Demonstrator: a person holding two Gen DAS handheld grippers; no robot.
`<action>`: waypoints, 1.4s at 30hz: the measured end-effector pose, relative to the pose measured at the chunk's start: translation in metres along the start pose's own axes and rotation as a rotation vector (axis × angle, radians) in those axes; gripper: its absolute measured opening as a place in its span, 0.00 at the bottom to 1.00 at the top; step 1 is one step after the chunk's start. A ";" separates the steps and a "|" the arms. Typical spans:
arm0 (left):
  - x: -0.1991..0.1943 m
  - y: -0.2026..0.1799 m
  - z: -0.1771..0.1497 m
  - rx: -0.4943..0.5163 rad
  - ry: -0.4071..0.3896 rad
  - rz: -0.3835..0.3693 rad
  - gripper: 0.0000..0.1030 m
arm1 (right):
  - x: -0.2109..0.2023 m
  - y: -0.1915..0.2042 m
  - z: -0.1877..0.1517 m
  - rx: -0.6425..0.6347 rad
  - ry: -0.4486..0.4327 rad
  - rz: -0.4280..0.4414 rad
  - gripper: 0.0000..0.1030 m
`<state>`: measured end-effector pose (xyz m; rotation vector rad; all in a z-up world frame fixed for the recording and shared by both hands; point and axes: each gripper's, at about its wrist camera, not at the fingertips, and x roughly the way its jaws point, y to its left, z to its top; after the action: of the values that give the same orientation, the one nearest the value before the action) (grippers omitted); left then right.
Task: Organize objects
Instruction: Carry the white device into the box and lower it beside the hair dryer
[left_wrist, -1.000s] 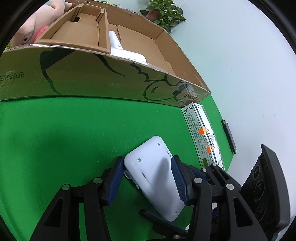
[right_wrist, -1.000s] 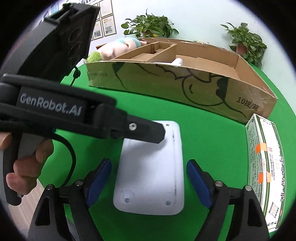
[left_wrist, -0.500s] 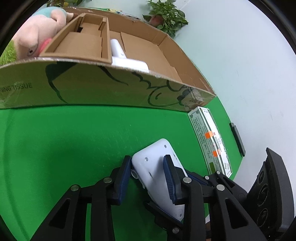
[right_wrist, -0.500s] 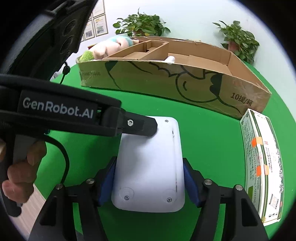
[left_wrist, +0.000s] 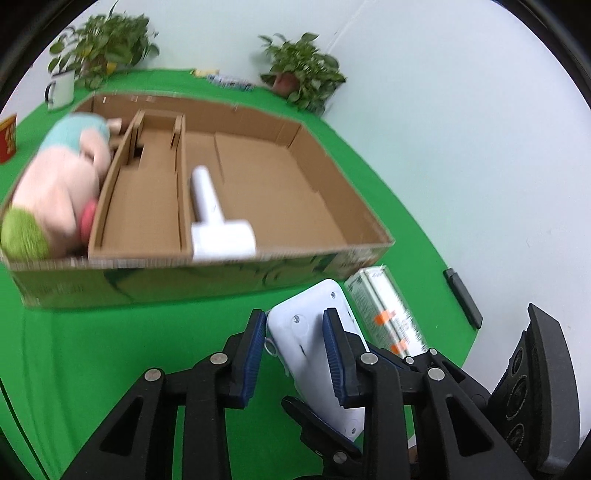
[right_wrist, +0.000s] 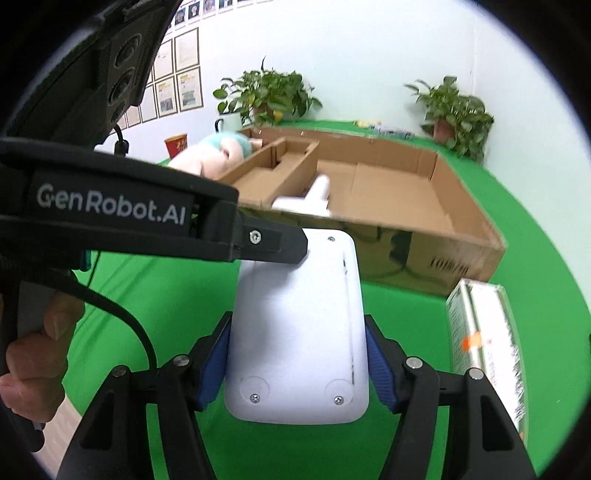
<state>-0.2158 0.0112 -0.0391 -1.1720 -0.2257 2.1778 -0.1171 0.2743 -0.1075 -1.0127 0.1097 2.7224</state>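
Both tools, left tool (left_wrist: 294, 350) closing and right tool (right_wrist: 297, 363), clamp the white device (right_wrist: 297, 317). Keep it level (grips matched). Aim for the cardboard box (left_wrist: 364, 218).

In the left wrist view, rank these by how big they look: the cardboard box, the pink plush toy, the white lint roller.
1. cardboard box
2. pink plush toy
3. white lint roller

Both claws clamp one white device: the left claw (left_wrist: 294, 341) closing from nine o'clock, the right claw (right_wrist: 297, 363) from six.
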 end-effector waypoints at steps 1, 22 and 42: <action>-0.002 -0.002 0.003 0.007 -0.007 0.000 0.27 | -0.001 0.000 0.003 0.000 -0.006 -0.003 0.63; 0.026 -0.015 0.145 0.065 -0.021 -0.058 0.24 | 0.025 -0.051 0.098 0.087 -0.019 -0.082 0.63; 0.159 0.059 0.171 -0.075 0.273 -0.027 0.16 | 0.131 -0.089 0.094 0.260 0.326 0.029 0.63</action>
<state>-0.4414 0.0879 -0.0732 -1.4828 -0.2044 1.9739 -0.2508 0.3998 -0.1209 -1.3678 0.5212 2.4581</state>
